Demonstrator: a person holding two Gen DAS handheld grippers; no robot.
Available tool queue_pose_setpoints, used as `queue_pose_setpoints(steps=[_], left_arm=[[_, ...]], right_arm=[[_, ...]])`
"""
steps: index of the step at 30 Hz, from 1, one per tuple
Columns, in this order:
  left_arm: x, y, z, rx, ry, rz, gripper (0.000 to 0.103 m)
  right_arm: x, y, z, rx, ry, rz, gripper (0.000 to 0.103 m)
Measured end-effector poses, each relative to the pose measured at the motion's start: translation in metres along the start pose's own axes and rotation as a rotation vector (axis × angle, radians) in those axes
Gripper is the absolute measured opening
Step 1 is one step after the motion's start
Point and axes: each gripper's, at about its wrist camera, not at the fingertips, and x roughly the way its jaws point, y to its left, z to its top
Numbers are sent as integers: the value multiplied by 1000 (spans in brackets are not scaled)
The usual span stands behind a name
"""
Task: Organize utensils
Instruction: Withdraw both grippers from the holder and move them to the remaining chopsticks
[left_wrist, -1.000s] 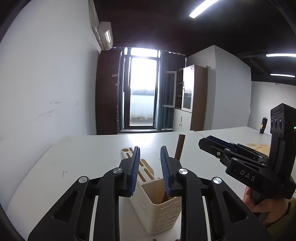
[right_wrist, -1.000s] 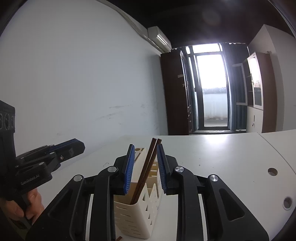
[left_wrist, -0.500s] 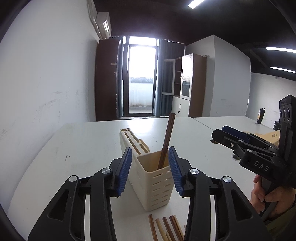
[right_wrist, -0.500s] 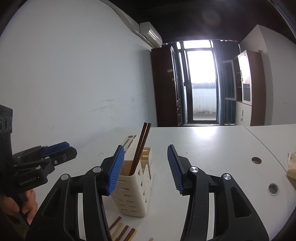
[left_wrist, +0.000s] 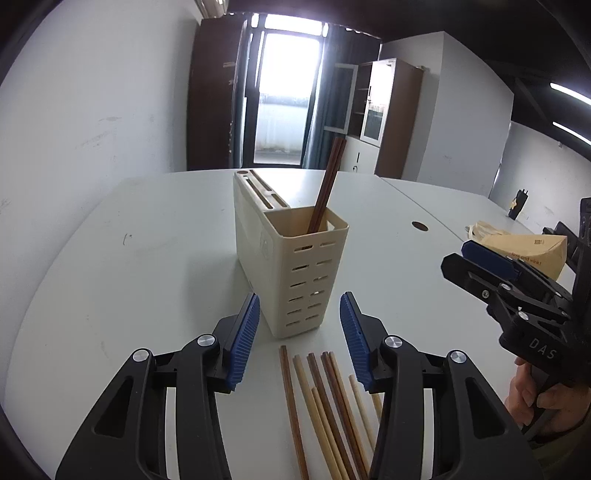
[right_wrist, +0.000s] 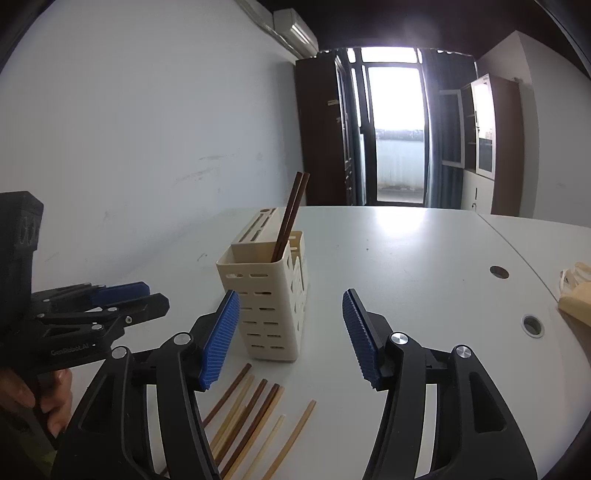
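Two open claws held above loose chopsticks in front of a cream utensil holder on a white table.

The left claw (left_wrist: 299, 332) is spread wide and holds nothing, its ribbed blue pads either side of the utensil holder's (left_wrist: 295, 266) near corner. The right claw (right_wrist: 291, 339) is also wide and empty, its black body printed "DAS". The other's body reads "GenRobot.AI". Loose chopsticks (left_wrist: 325, 406), some dark brown and some pale wood, lie on the table (left_wrist: 147, 258) just in front of the holder. The holder is slotted plastic, rectangular; two dark chopsticks (right_wrist: 290, 218) stand tilted in its open compartment. Right of the holder, a tan paper bag (left_wrist: 524, 251) reads "love and wink!".
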Motion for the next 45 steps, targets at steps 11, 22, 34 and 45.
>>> queue_pose_setpoints(steps=[11, 22, 34, 45], left_arm=[[12, -1, -18, 35, 116, 34, 45], [35, -2, -27, 61, 250, 38, 45], [85, 6, -40, 31, 429, 3, 45], [121, 11, -52, 29, 521, 5, 42]], right_arm=[[-7, 5, -33, -1, 148, -46, 60], [19, -7, -52, 69, 356, -66, 60], [55, -20, -68, 147, 543, -51, 60], [87, -27, -87, 177, 637, -74, 58]])
